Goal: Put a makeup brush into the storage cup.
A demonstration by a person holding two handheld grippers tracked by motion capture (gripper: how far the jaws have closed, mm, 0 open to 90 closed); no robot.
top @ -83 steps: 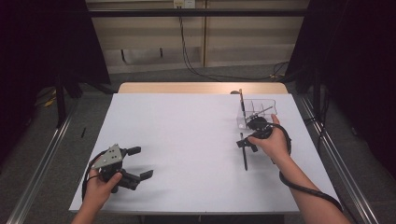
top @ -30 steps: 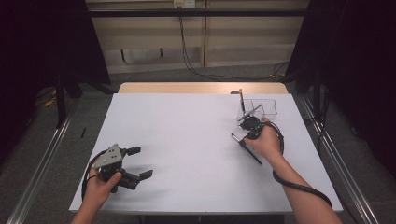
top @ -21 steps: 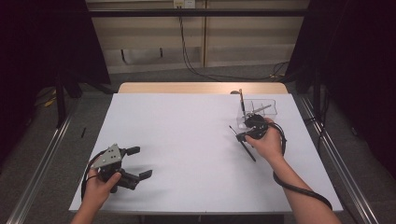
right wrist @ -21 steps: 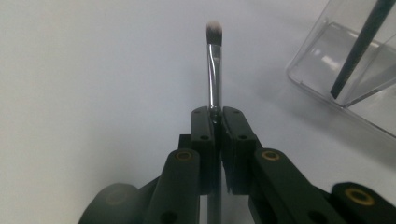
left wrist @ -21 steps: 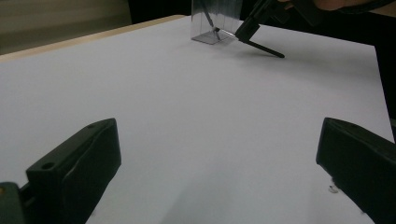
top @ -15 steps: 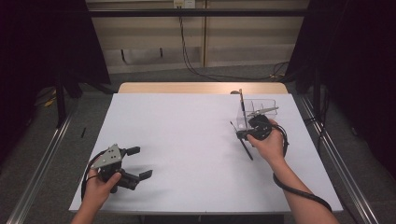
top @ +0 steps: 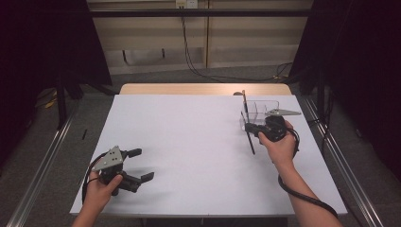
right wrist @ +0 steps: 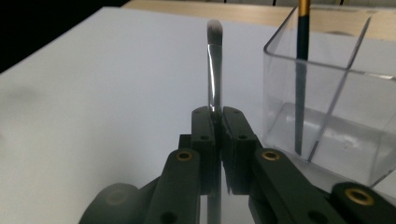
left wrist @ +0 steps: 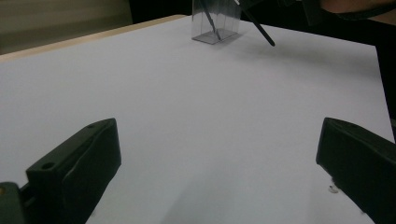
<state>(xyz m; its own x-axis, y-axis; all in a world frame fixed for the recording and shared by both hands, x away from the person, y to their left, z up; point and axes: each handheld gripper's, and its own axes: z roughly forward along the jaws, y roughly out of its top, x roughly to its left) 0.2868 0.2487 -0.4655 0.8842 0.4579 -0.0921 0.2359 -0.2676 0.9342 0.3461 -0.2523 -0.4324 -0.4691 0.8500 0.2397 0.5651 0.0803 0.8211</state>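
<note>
A makeup brush (right wrist: 214, 70) is pinched at mid-handle by the closed right gripper (right wrist: 218, 122) beside the clear holder (right wrist: 327, 121) near the tabletop's far right corner, the idle left gripper (top: 136, 164) is held open, and the holder could be toppled if its rim were clipped by the long handle.

The setting is a lab-type recording station, not a home or shop. A white table (top: 198, 142) stands alone as the work surface, bare between the left gripper (top: 137, 164) and the right gripper (top: 250, 130). Black curtains (top: 52, 42) hang well to either side of both grippers and wall off the station. Metal rails (top: 40, 165) run along the grey floor (top: 94, 99) outside each gripper's side of the table. Beyond the far table edge, past the right gripper, cables (top: 189, 52) hang down a pale wall panel (top: 142, 33) and trail across the floor.
</note>
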